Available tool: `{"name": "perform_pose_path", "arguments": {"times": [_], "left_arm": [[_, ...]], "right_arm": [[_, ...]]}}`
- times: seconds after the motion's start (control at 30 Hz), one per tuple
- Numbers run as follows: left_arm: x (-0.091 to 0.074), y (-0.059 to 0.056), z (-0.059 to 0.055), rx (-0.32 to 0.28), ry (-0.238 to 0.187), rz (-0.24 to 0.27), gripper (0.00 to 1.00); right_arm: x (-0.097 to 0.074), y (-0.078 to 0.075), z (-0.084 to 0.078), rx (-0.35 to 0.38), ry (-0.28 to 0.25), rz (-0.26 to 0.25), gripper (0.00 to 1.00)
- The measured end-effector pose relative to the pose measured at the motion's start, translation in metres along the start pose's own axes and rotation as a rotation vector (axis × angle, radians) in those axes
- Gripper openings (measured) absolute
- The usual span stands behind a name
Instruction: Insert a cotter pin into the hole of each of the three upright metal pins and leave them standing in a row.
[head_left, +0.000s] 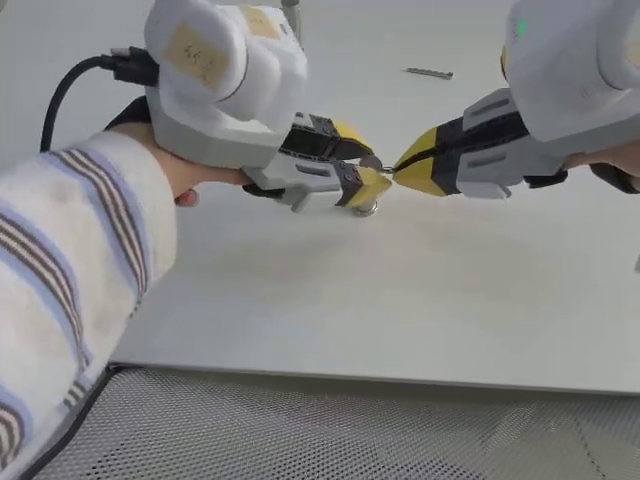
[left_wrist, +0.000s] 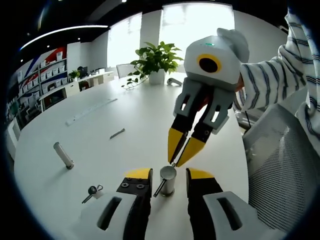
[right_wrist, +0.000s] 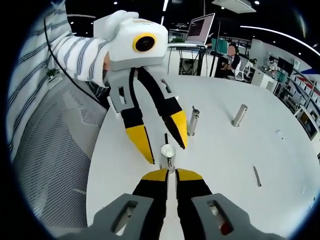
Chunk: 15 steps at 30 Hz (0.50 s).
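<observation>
A short silver metal pin (left_wrist: 168, 181) stands upright on the white desk (left_wrist: 125, 115) between the spread jaws of the left claw (left_wrist: 169, 174). A thin cotter pin (left_wrist: 158, 190) slants through it, its other end apparently pinched in the right claw (left_wrist: 176, 162). A second pin (right_wrist: 193, 121) and a third pin (right_wrist: 239, 115) stand apart beyond. A spare cotter pin (right_wrist: 256, 176) lies flat.

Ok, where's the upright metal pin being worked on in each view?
Head view: metal pin at centre, its base showing beneath the yellow tips of the left tool.
Left gripper view: the pin stands bottom centre, between that tool's jaws.
Right gripper view: just below centre, above that tool's jaws.
Shared landmark: the right tool, pinching a cotter pin at the pin's side.
</observation>
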<state>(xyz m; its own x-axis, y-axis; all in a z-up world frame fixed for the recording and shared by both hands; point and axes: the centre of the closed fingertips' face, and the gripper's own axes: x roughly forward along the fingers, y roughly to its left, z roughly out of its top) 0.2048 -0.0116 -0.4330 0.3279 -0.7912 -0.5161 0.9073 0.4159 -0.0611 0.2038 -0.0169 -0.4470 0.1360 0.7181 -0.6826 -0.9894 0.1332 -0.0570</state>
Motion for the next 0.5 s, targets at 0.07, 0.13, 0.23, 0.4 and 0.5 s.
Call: {"name": "perform_pose_path", "arguments": {"times": [0.07,0.13,0.23,0.4,0.5], "left_arm": [[-0.006,0.008,-0.003,0.045,0.009,0.068,0.35],[-0.009,0.015,-0.008,0.029,0.008,0.082,0.43],[-0.018,0.014,-0.014,-0.008,-0.012,0.079,0.51],[-0.028,0.012,-0.021,-0.124,-0.064,0.108,0.79],[-0.036,0.006,-0.024,-0.138,-0.085,0.087,0.87]], "right_arm": [[-0.001,0.001,-0.002,0.008,0.009,0.002,0.05],[-0.001,0.001,-0.004,0.029,0.017,-0.002,0.09],[-0.001,0.002,-0.005,0.046,0.022,0.001,0.17],[0.000,0.004,0.000,0.068,0.005,0.011,0.21],[0.001,0.004,0.004,0.074,-0.003,0.013,0.24]]}}
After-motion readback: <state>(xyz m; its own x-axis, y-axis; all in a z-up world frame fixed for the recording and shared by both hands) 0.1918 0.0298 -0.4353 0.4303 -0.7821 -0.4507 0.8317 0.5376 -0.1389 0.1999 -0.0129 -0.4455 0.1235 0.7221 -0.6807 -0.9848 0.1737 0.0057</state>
